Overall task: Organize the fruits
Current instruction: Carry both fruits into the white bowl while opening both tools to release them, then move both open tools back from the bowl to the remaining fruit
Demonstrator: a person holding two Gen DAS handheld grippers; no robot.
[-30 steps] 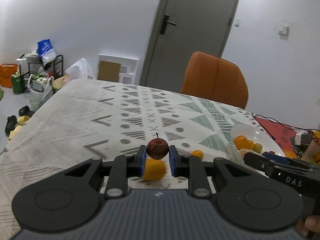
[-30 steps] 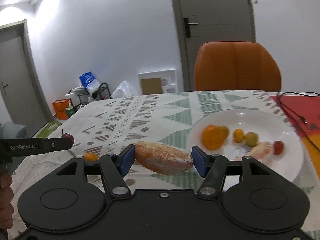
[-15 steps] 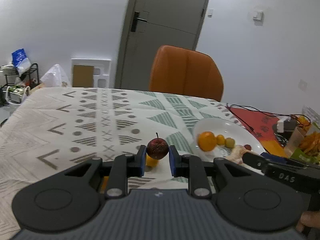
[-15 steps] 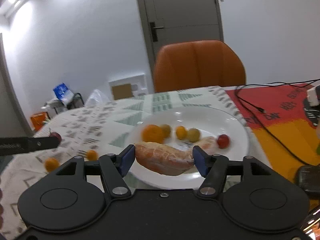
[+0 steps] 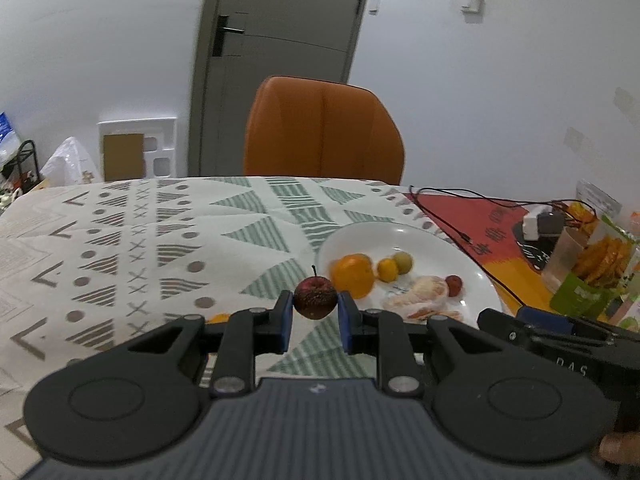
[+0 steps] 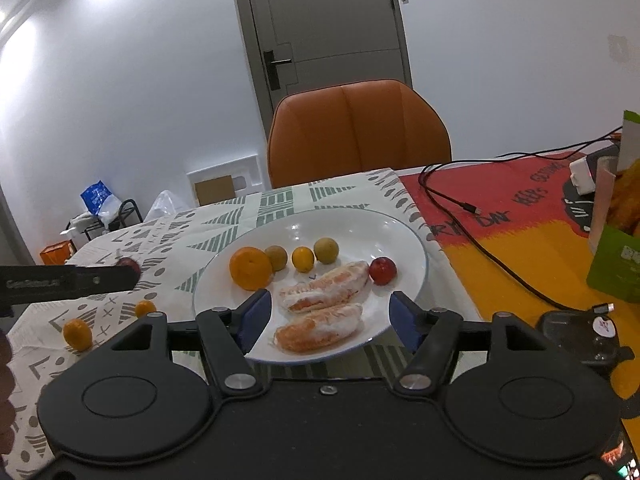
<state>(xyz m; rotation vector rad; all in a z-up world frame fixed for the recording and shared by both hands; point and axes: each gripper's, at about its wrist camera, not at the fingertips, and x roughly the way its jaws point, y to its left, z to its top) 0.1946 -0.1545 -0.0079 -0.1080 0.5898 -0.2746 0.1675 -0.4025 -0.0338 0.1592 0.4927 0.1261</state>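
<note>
Left hand-held gripper (image 5: pixel 315 312): clamps a small dark red fruit (image 5: pixel 315 298) between its blue pads, held above the worktop (image 5: pixel 120 240) just short of the plate (image 6: pixel 400 236), probably to add it there.
Right hand-held gripper (image 6: pixel 331 322): jaws spread wide and empty, straddling the nearer peeled segment (image 6: pixel 320 328), which lies on the plate.
Plate: white; holds an orange (image 6: pixel 251 268), three small round fruits, a red fruit (image 6: pixel 383 271) and two peeled segments.
Loose fruit: two small oranges (image 6: pixel 78 334) sit on the worktop left of the plate.
</note>
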